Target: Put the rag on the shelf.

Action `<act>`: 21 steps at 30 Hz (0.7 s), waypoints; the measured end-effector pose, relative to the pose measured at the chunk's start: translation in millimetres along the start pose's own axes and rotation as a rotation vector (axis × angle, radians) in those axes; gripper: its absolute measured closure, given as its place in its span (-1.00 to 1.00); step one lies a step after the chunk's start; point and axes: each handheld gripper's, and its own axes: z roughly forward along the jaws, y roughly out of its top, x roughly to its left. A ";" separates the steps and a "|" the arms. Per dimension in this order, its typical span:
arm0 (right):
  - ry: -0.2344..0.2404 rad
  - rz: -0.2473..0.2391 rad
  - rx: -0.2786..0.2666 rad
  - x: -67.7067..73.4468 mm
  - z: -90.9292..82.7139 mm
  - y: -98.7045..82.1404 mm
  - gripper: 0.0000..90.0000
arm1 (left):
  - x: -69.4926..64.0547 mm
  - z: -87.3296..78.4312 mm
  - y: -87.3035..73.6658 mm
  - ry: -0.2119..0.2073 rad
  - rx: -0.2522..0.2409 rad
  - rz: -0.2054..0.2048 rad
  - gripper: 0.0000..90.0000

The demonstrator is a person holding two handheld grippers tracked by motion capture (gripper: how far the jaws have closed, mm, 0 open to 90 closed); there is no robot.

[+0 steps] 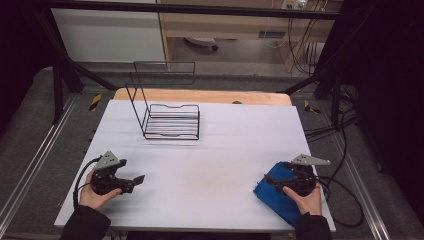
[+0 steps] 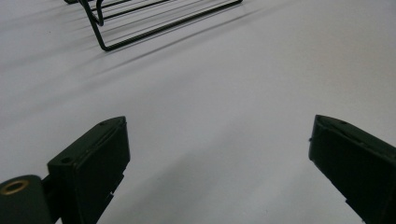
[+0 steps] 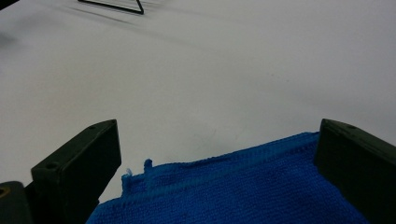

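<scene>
A blue cloth (image 1: 272, 199) lies crumpled near the table's front right corner. My right gripper (image 1: 276, 179) hovers over its far edge, jaws wide and open. In the right gripper view the cloth (image 3: 243, 189) spreads low between the two black jaws of that gripper (image 3: 217, 128), and the pads are not pressing on it. A black wire rack (image 1: 172, 122) with a tall back frame stands at the far middle of the white table (image 1: 215, 165). My left gripper (image 1: 136, 181) is held at the front left, open, with bare table between its jaws (image 2: 217, 126).
One corner of the wire rack (image 2: 154, 23) shows ahead of the left gripper, and a bit of it (image 3: 116, 5) shows far off in the right gripper view. Cables (image 1: 345, 200) trail off the table's right side. A black frame and a wooden board edge (image 1: 200, 96) lie beyond the table.
</scene>
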 end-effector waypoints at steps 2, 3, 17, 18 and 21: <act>0.001 -0.003 0.002 0.3 -0.1 -0.1 -0.97 | -0.3 -0.1 -0.1 0.001 -0.001 -0.001 -0.88; 0.003 -0.002 0.004 0.6 -0.6 -0.2 -0.96 | -0.4 -0.5 -0.4 0.001 0.005 0.006 -0.88; 0.034 -0.042 0.082 29.6 1.5 -3.7 -0.61 | 0.4 -0.2 -2.8 0.011 0.013 -0.003 -0.86; 0.034 -0.042 0.095 32.1 2.1 -4.6 -0.57 | 0.4 -0.2 -3.1 0.012 0.014 -0.006 -0.86; 0.039 -0.039 0.124 38.0 3.4 -8.4 -0.39 | 0.2 -0.2 -3.3 0.013 0.012 -0.008 -0.85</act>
